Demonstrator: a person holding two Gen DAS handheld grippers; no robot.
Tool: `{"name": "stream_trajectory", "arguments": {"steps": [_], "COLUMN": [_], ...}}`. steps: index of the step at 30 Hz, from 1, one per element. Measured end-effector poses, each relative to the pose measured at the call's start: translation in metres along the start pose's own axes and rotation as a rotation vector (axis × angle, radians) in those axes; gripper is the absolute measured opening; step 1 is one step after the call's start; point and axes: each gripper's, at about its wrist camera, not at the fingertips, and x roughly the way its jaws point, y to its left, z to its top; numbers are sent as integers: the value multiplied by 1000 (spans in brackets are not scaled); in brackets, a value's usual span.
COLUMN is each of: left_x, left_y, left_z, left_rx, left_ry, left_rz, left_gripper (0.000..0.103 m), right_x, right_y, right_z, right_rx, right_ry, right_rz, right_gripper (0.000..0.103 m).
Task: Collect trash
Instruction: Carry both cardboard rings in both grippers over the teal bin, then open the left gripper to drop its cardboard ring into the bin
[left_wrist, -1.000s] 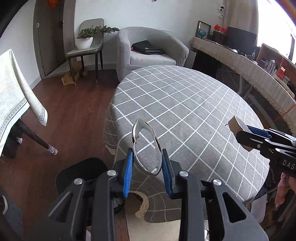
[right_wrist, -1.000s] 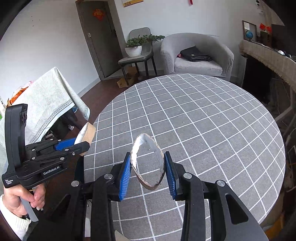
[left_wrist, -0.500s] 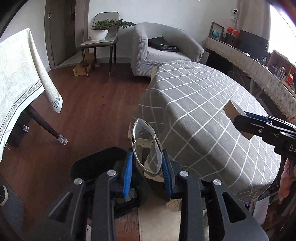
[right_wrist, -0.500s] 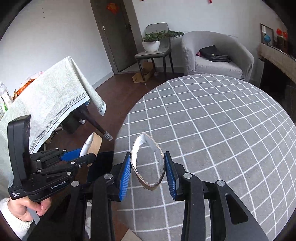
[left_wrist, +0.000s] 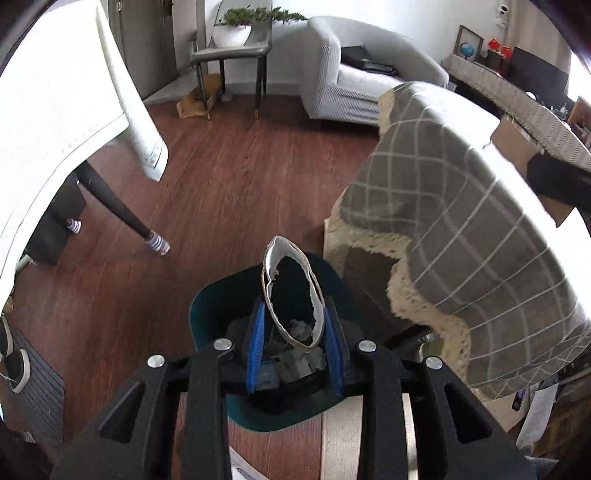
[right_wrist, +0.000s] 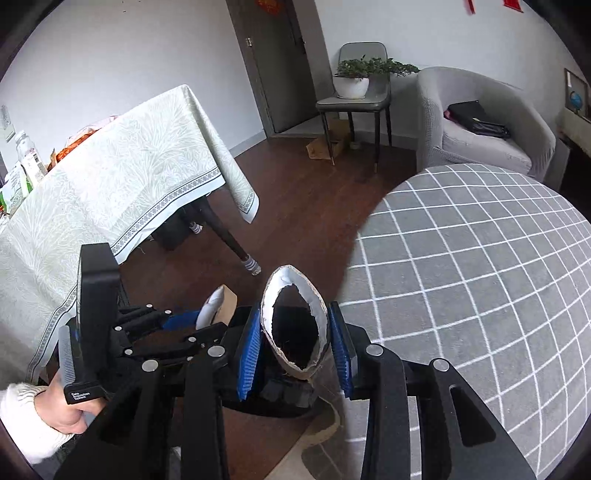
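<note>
We have each claw clamped on a torn cardboard ring. The left claw (left_wrist: 293, 332) pinches its ring (left_wrist: 291, 295) directly above the dark trash bin (left_wrist: 207, 314) on the floor beside the checked desk (left_wrist: 480, 240); crumpled scraps already lie inside the bin. The right claw (right_wrist: 295, 347) grips the second ring (right_wrist: 295, 321) just over the desk's edge, close above the bin too. The desk top (right_wrist: 480, 277) shows nothing on the part we see, so we judge collection nearly done. What remains: release both rings into the bin, the left one first, since it already hangs over the bin's mouth.
</note>
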Motion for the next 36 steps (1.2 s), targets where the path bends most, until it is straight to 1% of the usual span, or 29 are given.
{"name": "stream_trajectory", "arguments": {"steps": [4,8,13,15,18,21,23,27,30,33,36], "left_x": [17,31,39,43,48,53,56,52,42,23,2], "left_y": [20,29,30,33,37,38,41,47,52,55,58], "left_z": [-12,-26,-36,-40,-46,-49,-49,-48,-46,-38,-29], "left_rx": [-42,-53,-37,-50,-69,-63,-74,-91,-98,-99,-95], "left_ry": [68,135,173,199,228,243,250,231,192,117,28], "left_rz": [-18,-29,-29,-31,-56,-63,-55,-54,-44,-37,-18], "left_gripper": [32,32,32,32,32,34,37,50,51,52,57], "right_x": [21,40,65,73,81,87,90,94,98,105,117], "right_y": [20,32,34,37,42,47,49,48,49,51,50], "right_z": [3,4,1,-1,-3,-5,-7,-8,-9,-11,-13], "right_rx": [-16,-29,-22,-28,-40,-51,-57,-56,-56,-57,-50], "right_ry": [20,48,102,118,137,153,161,174,182,194,214], "right_rz": [30,44,44,41,37,33,32,28,25,25,24], "right_gripper": [36,36,36,36,36,36,36,36,36,36,36]}}
